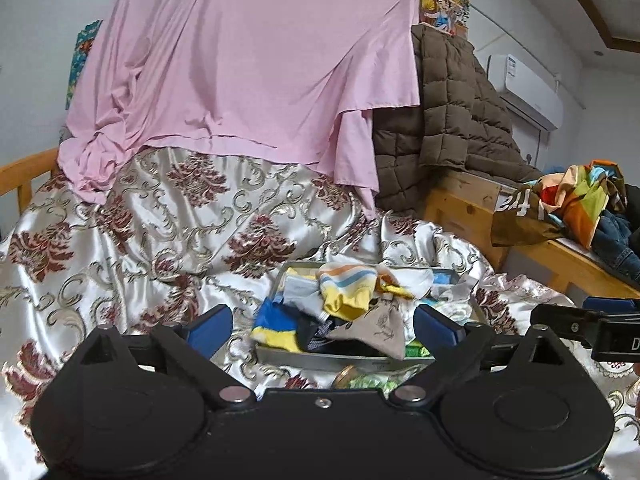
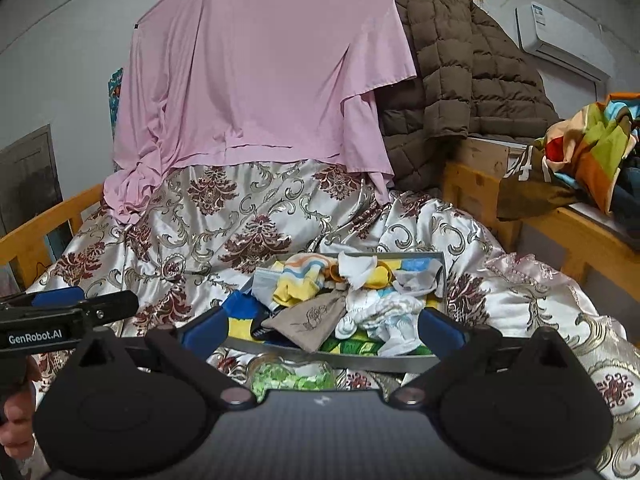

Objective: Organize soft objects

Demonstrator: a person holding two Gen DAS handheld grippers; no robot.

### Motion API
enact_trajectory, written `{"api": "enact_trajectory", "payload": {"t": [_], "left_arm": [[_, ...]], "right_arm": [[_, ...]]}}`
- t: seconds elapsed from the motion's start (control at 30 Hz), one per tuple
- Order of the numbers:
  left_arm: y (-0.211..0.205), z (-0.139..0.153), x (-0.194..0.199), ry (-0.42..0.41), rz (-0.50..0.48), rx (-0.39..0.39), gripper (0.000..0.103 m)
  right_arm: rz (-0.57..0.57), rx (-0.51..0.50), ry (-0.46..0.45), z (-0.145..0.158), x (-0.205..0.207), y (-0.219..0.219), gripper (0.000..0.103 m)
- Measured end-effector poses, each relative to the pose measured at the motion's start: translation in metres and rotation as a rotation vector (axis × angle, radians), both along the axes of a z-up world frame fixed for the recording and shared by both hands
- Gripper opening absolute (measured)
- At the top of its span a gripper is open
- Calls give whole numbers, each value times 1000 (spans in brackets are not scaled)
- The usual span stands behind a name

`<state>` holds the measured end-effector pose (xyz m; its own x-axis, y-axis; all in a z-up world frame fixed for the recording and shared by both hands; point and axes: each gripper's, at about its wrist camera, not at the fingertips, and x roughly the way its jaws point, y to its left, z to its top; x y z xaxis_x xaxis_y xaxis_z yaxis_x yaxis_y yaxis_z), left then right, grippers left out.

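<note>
Through the left wrist camera I see my left gripper (image 1: 322, 330) low in the frame, its blue-padded fingers (image 1: 210, 330) spread wide and grasping nothing. Between them, lower centre, sits the shallow grey metal tray (image 1: 340, 360) on the shiny cream bedspread with maroon floral pattern (image 1: 160, 232), heaped with small soft socks; a yellow, white and orange striped sock (image 1: 348, 288) lies on top and a beige cloth pouch with a line drawing (image 1: 376, 330) droops toward the tray's near edge. A large pink sheet (image 1: 248, 60) fills the upper centre, a brown quilted jacket (image 1: 452, 120) hangs to its right. The other gripper's tip pokes in at the right edge.

Through the right wrist camera my right gripper (image 2: 322, 326) is likewise released, fingers wide apart and empty, framing the same tray at lower centre. A jar of green pieces (image 2: 292, 374) lies just in front of the tray. At the left edge is the left gripper's side, with a hand (image 2: 16, 408) below it
</note>
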<state>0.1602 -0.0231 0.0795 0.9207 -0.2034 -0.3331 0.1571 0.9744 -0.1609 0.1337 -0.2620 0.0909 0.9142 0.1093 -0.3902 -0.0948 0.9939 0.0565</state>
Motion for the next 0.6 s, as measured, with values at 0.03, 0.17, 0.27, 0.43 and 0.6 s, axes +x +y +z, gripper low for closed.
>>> {"api": "enact_trajectory", "payload": {"t": [0.03, 0.17, 0.27, 0.43, 0.6], "left_arm": [[1, -2, -2, 2, 6, 3, 97], [5, -9, -15, -8, 32, 10, 98], [8, -15, -24, -4, 51, 12, 98], [11, -24, -38, 5, 70, 16, 98], [11, -34, -55, -1, 84, 27, 99]], "right_arm": [[1, 3, 1, -2, -2, 1, 103], [1, 4, -13, -6, -13, 5, 103], [-9, 9, -30, -10, -22, 7, 103], [-22, -17, -67, -17, -40, 12, 103], [-51, -16, -90, -27, -59, 15, 103]]}}
